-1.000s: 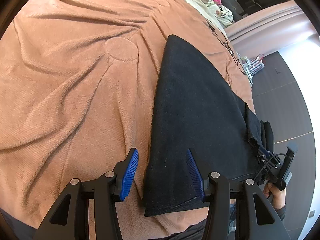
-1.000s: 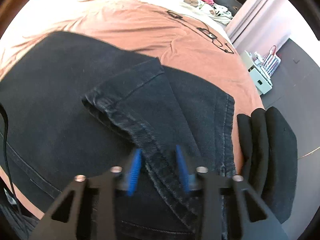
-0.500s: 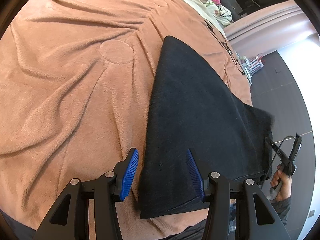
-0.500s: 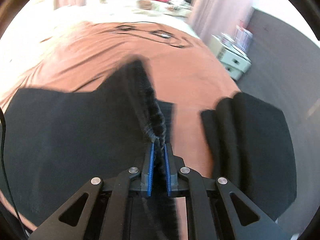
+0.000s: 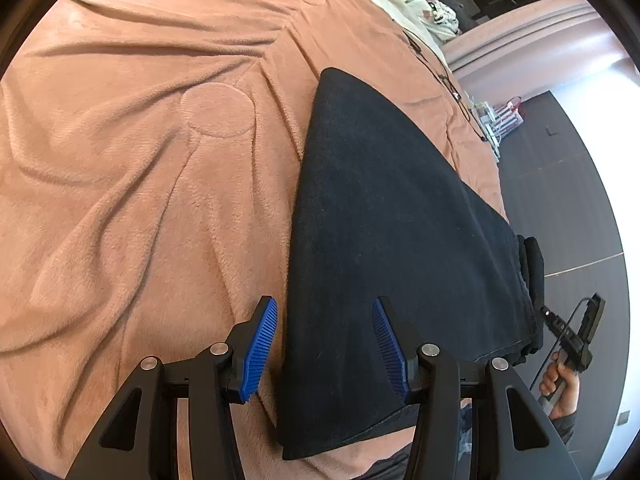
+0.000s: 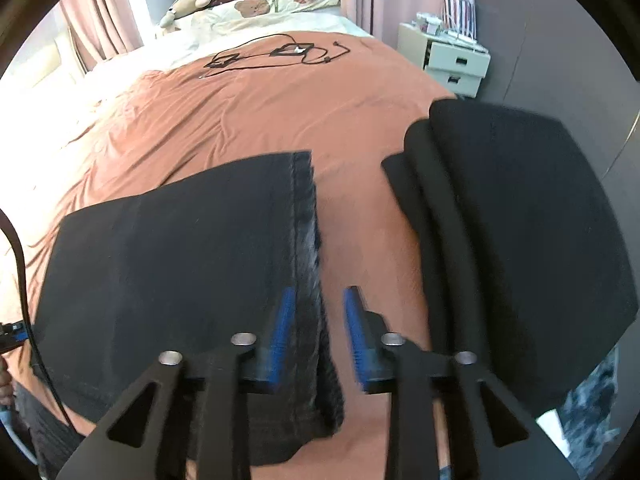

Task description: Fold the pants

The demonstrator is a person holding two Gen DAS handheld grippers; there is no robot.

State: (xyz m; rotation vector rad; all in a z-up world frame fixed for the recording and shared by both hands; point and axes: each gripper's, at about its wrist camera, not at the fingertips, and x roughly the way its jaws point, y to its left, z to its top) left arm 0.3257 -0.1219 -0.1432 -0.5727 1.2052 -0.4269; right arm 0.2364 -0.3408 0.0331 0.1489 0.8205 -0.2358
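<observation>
The black pants (image 5: 392,240) lie folded flat on a brown blanket (image 5: 140,160). My left gripper (image 5: 323,304) hovers open over their near left edge, and its blue pads touch nothing. In the right wrist view the pants (image 6: 180,260) fill the left half, their frayed hem (image 6: 308,240) running up the middle. My right gripper (image 6: 320,292) is opening. The hem lies between its jaws, but the pads do not press on it. At the right edge of the left wrist view, a hand (image 5: 560,380) holds that gripper.
A pile of folded black garments (image 6: 500,220) sits on the blanket just right of the hem. Black cables (image 6: 280,54) lie farther up the bed, with pillows and plush toys (image 6: 248,4) behind. A white drawer unit (image 6: 456,60) stands on the dark floor beside the bed.
The right gripper closed on the folded-over hem, carried it right so the cloth lies flat, and has now parted its jaws off it. The left gripper stayed put and open.
</observation>
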